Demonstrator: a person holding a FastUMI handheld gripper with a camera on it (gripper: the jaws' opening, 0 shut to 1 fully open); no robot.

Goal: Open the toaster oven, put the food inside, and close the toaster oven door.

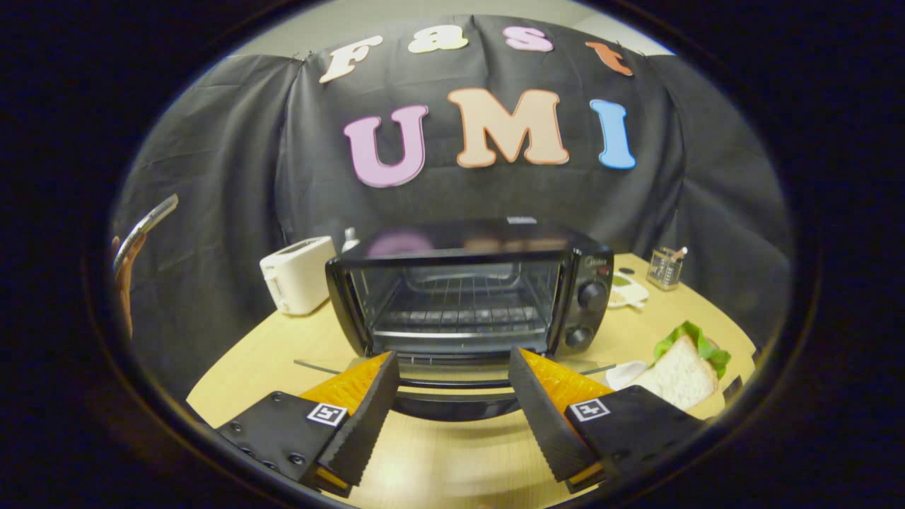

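Step one was done: black toaster oven (466, 297) stood with glass door (452, 373) dropped flat between the parted, empty jaws of the gripper (452, 378); right, lettuce-and-white-bread sandwich (682, 367) lay unloaded on pale wooden worktop (438, 459); loading, closing remained.

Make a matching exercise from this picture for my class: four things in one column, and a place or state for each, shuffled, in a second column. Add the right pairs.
Things:
1. toaster oven
2. sandwich
3. white toaster
4. gripper

Places or states:
A. on the table beside the oven's knob side
B. fingers open, nothing between them, just before the lowered door
C. door folded down, rack bare
D. on the table at the oven's other side, near the cloth wall

Pairs: 1-C, 2-A, 3-D, 4-B
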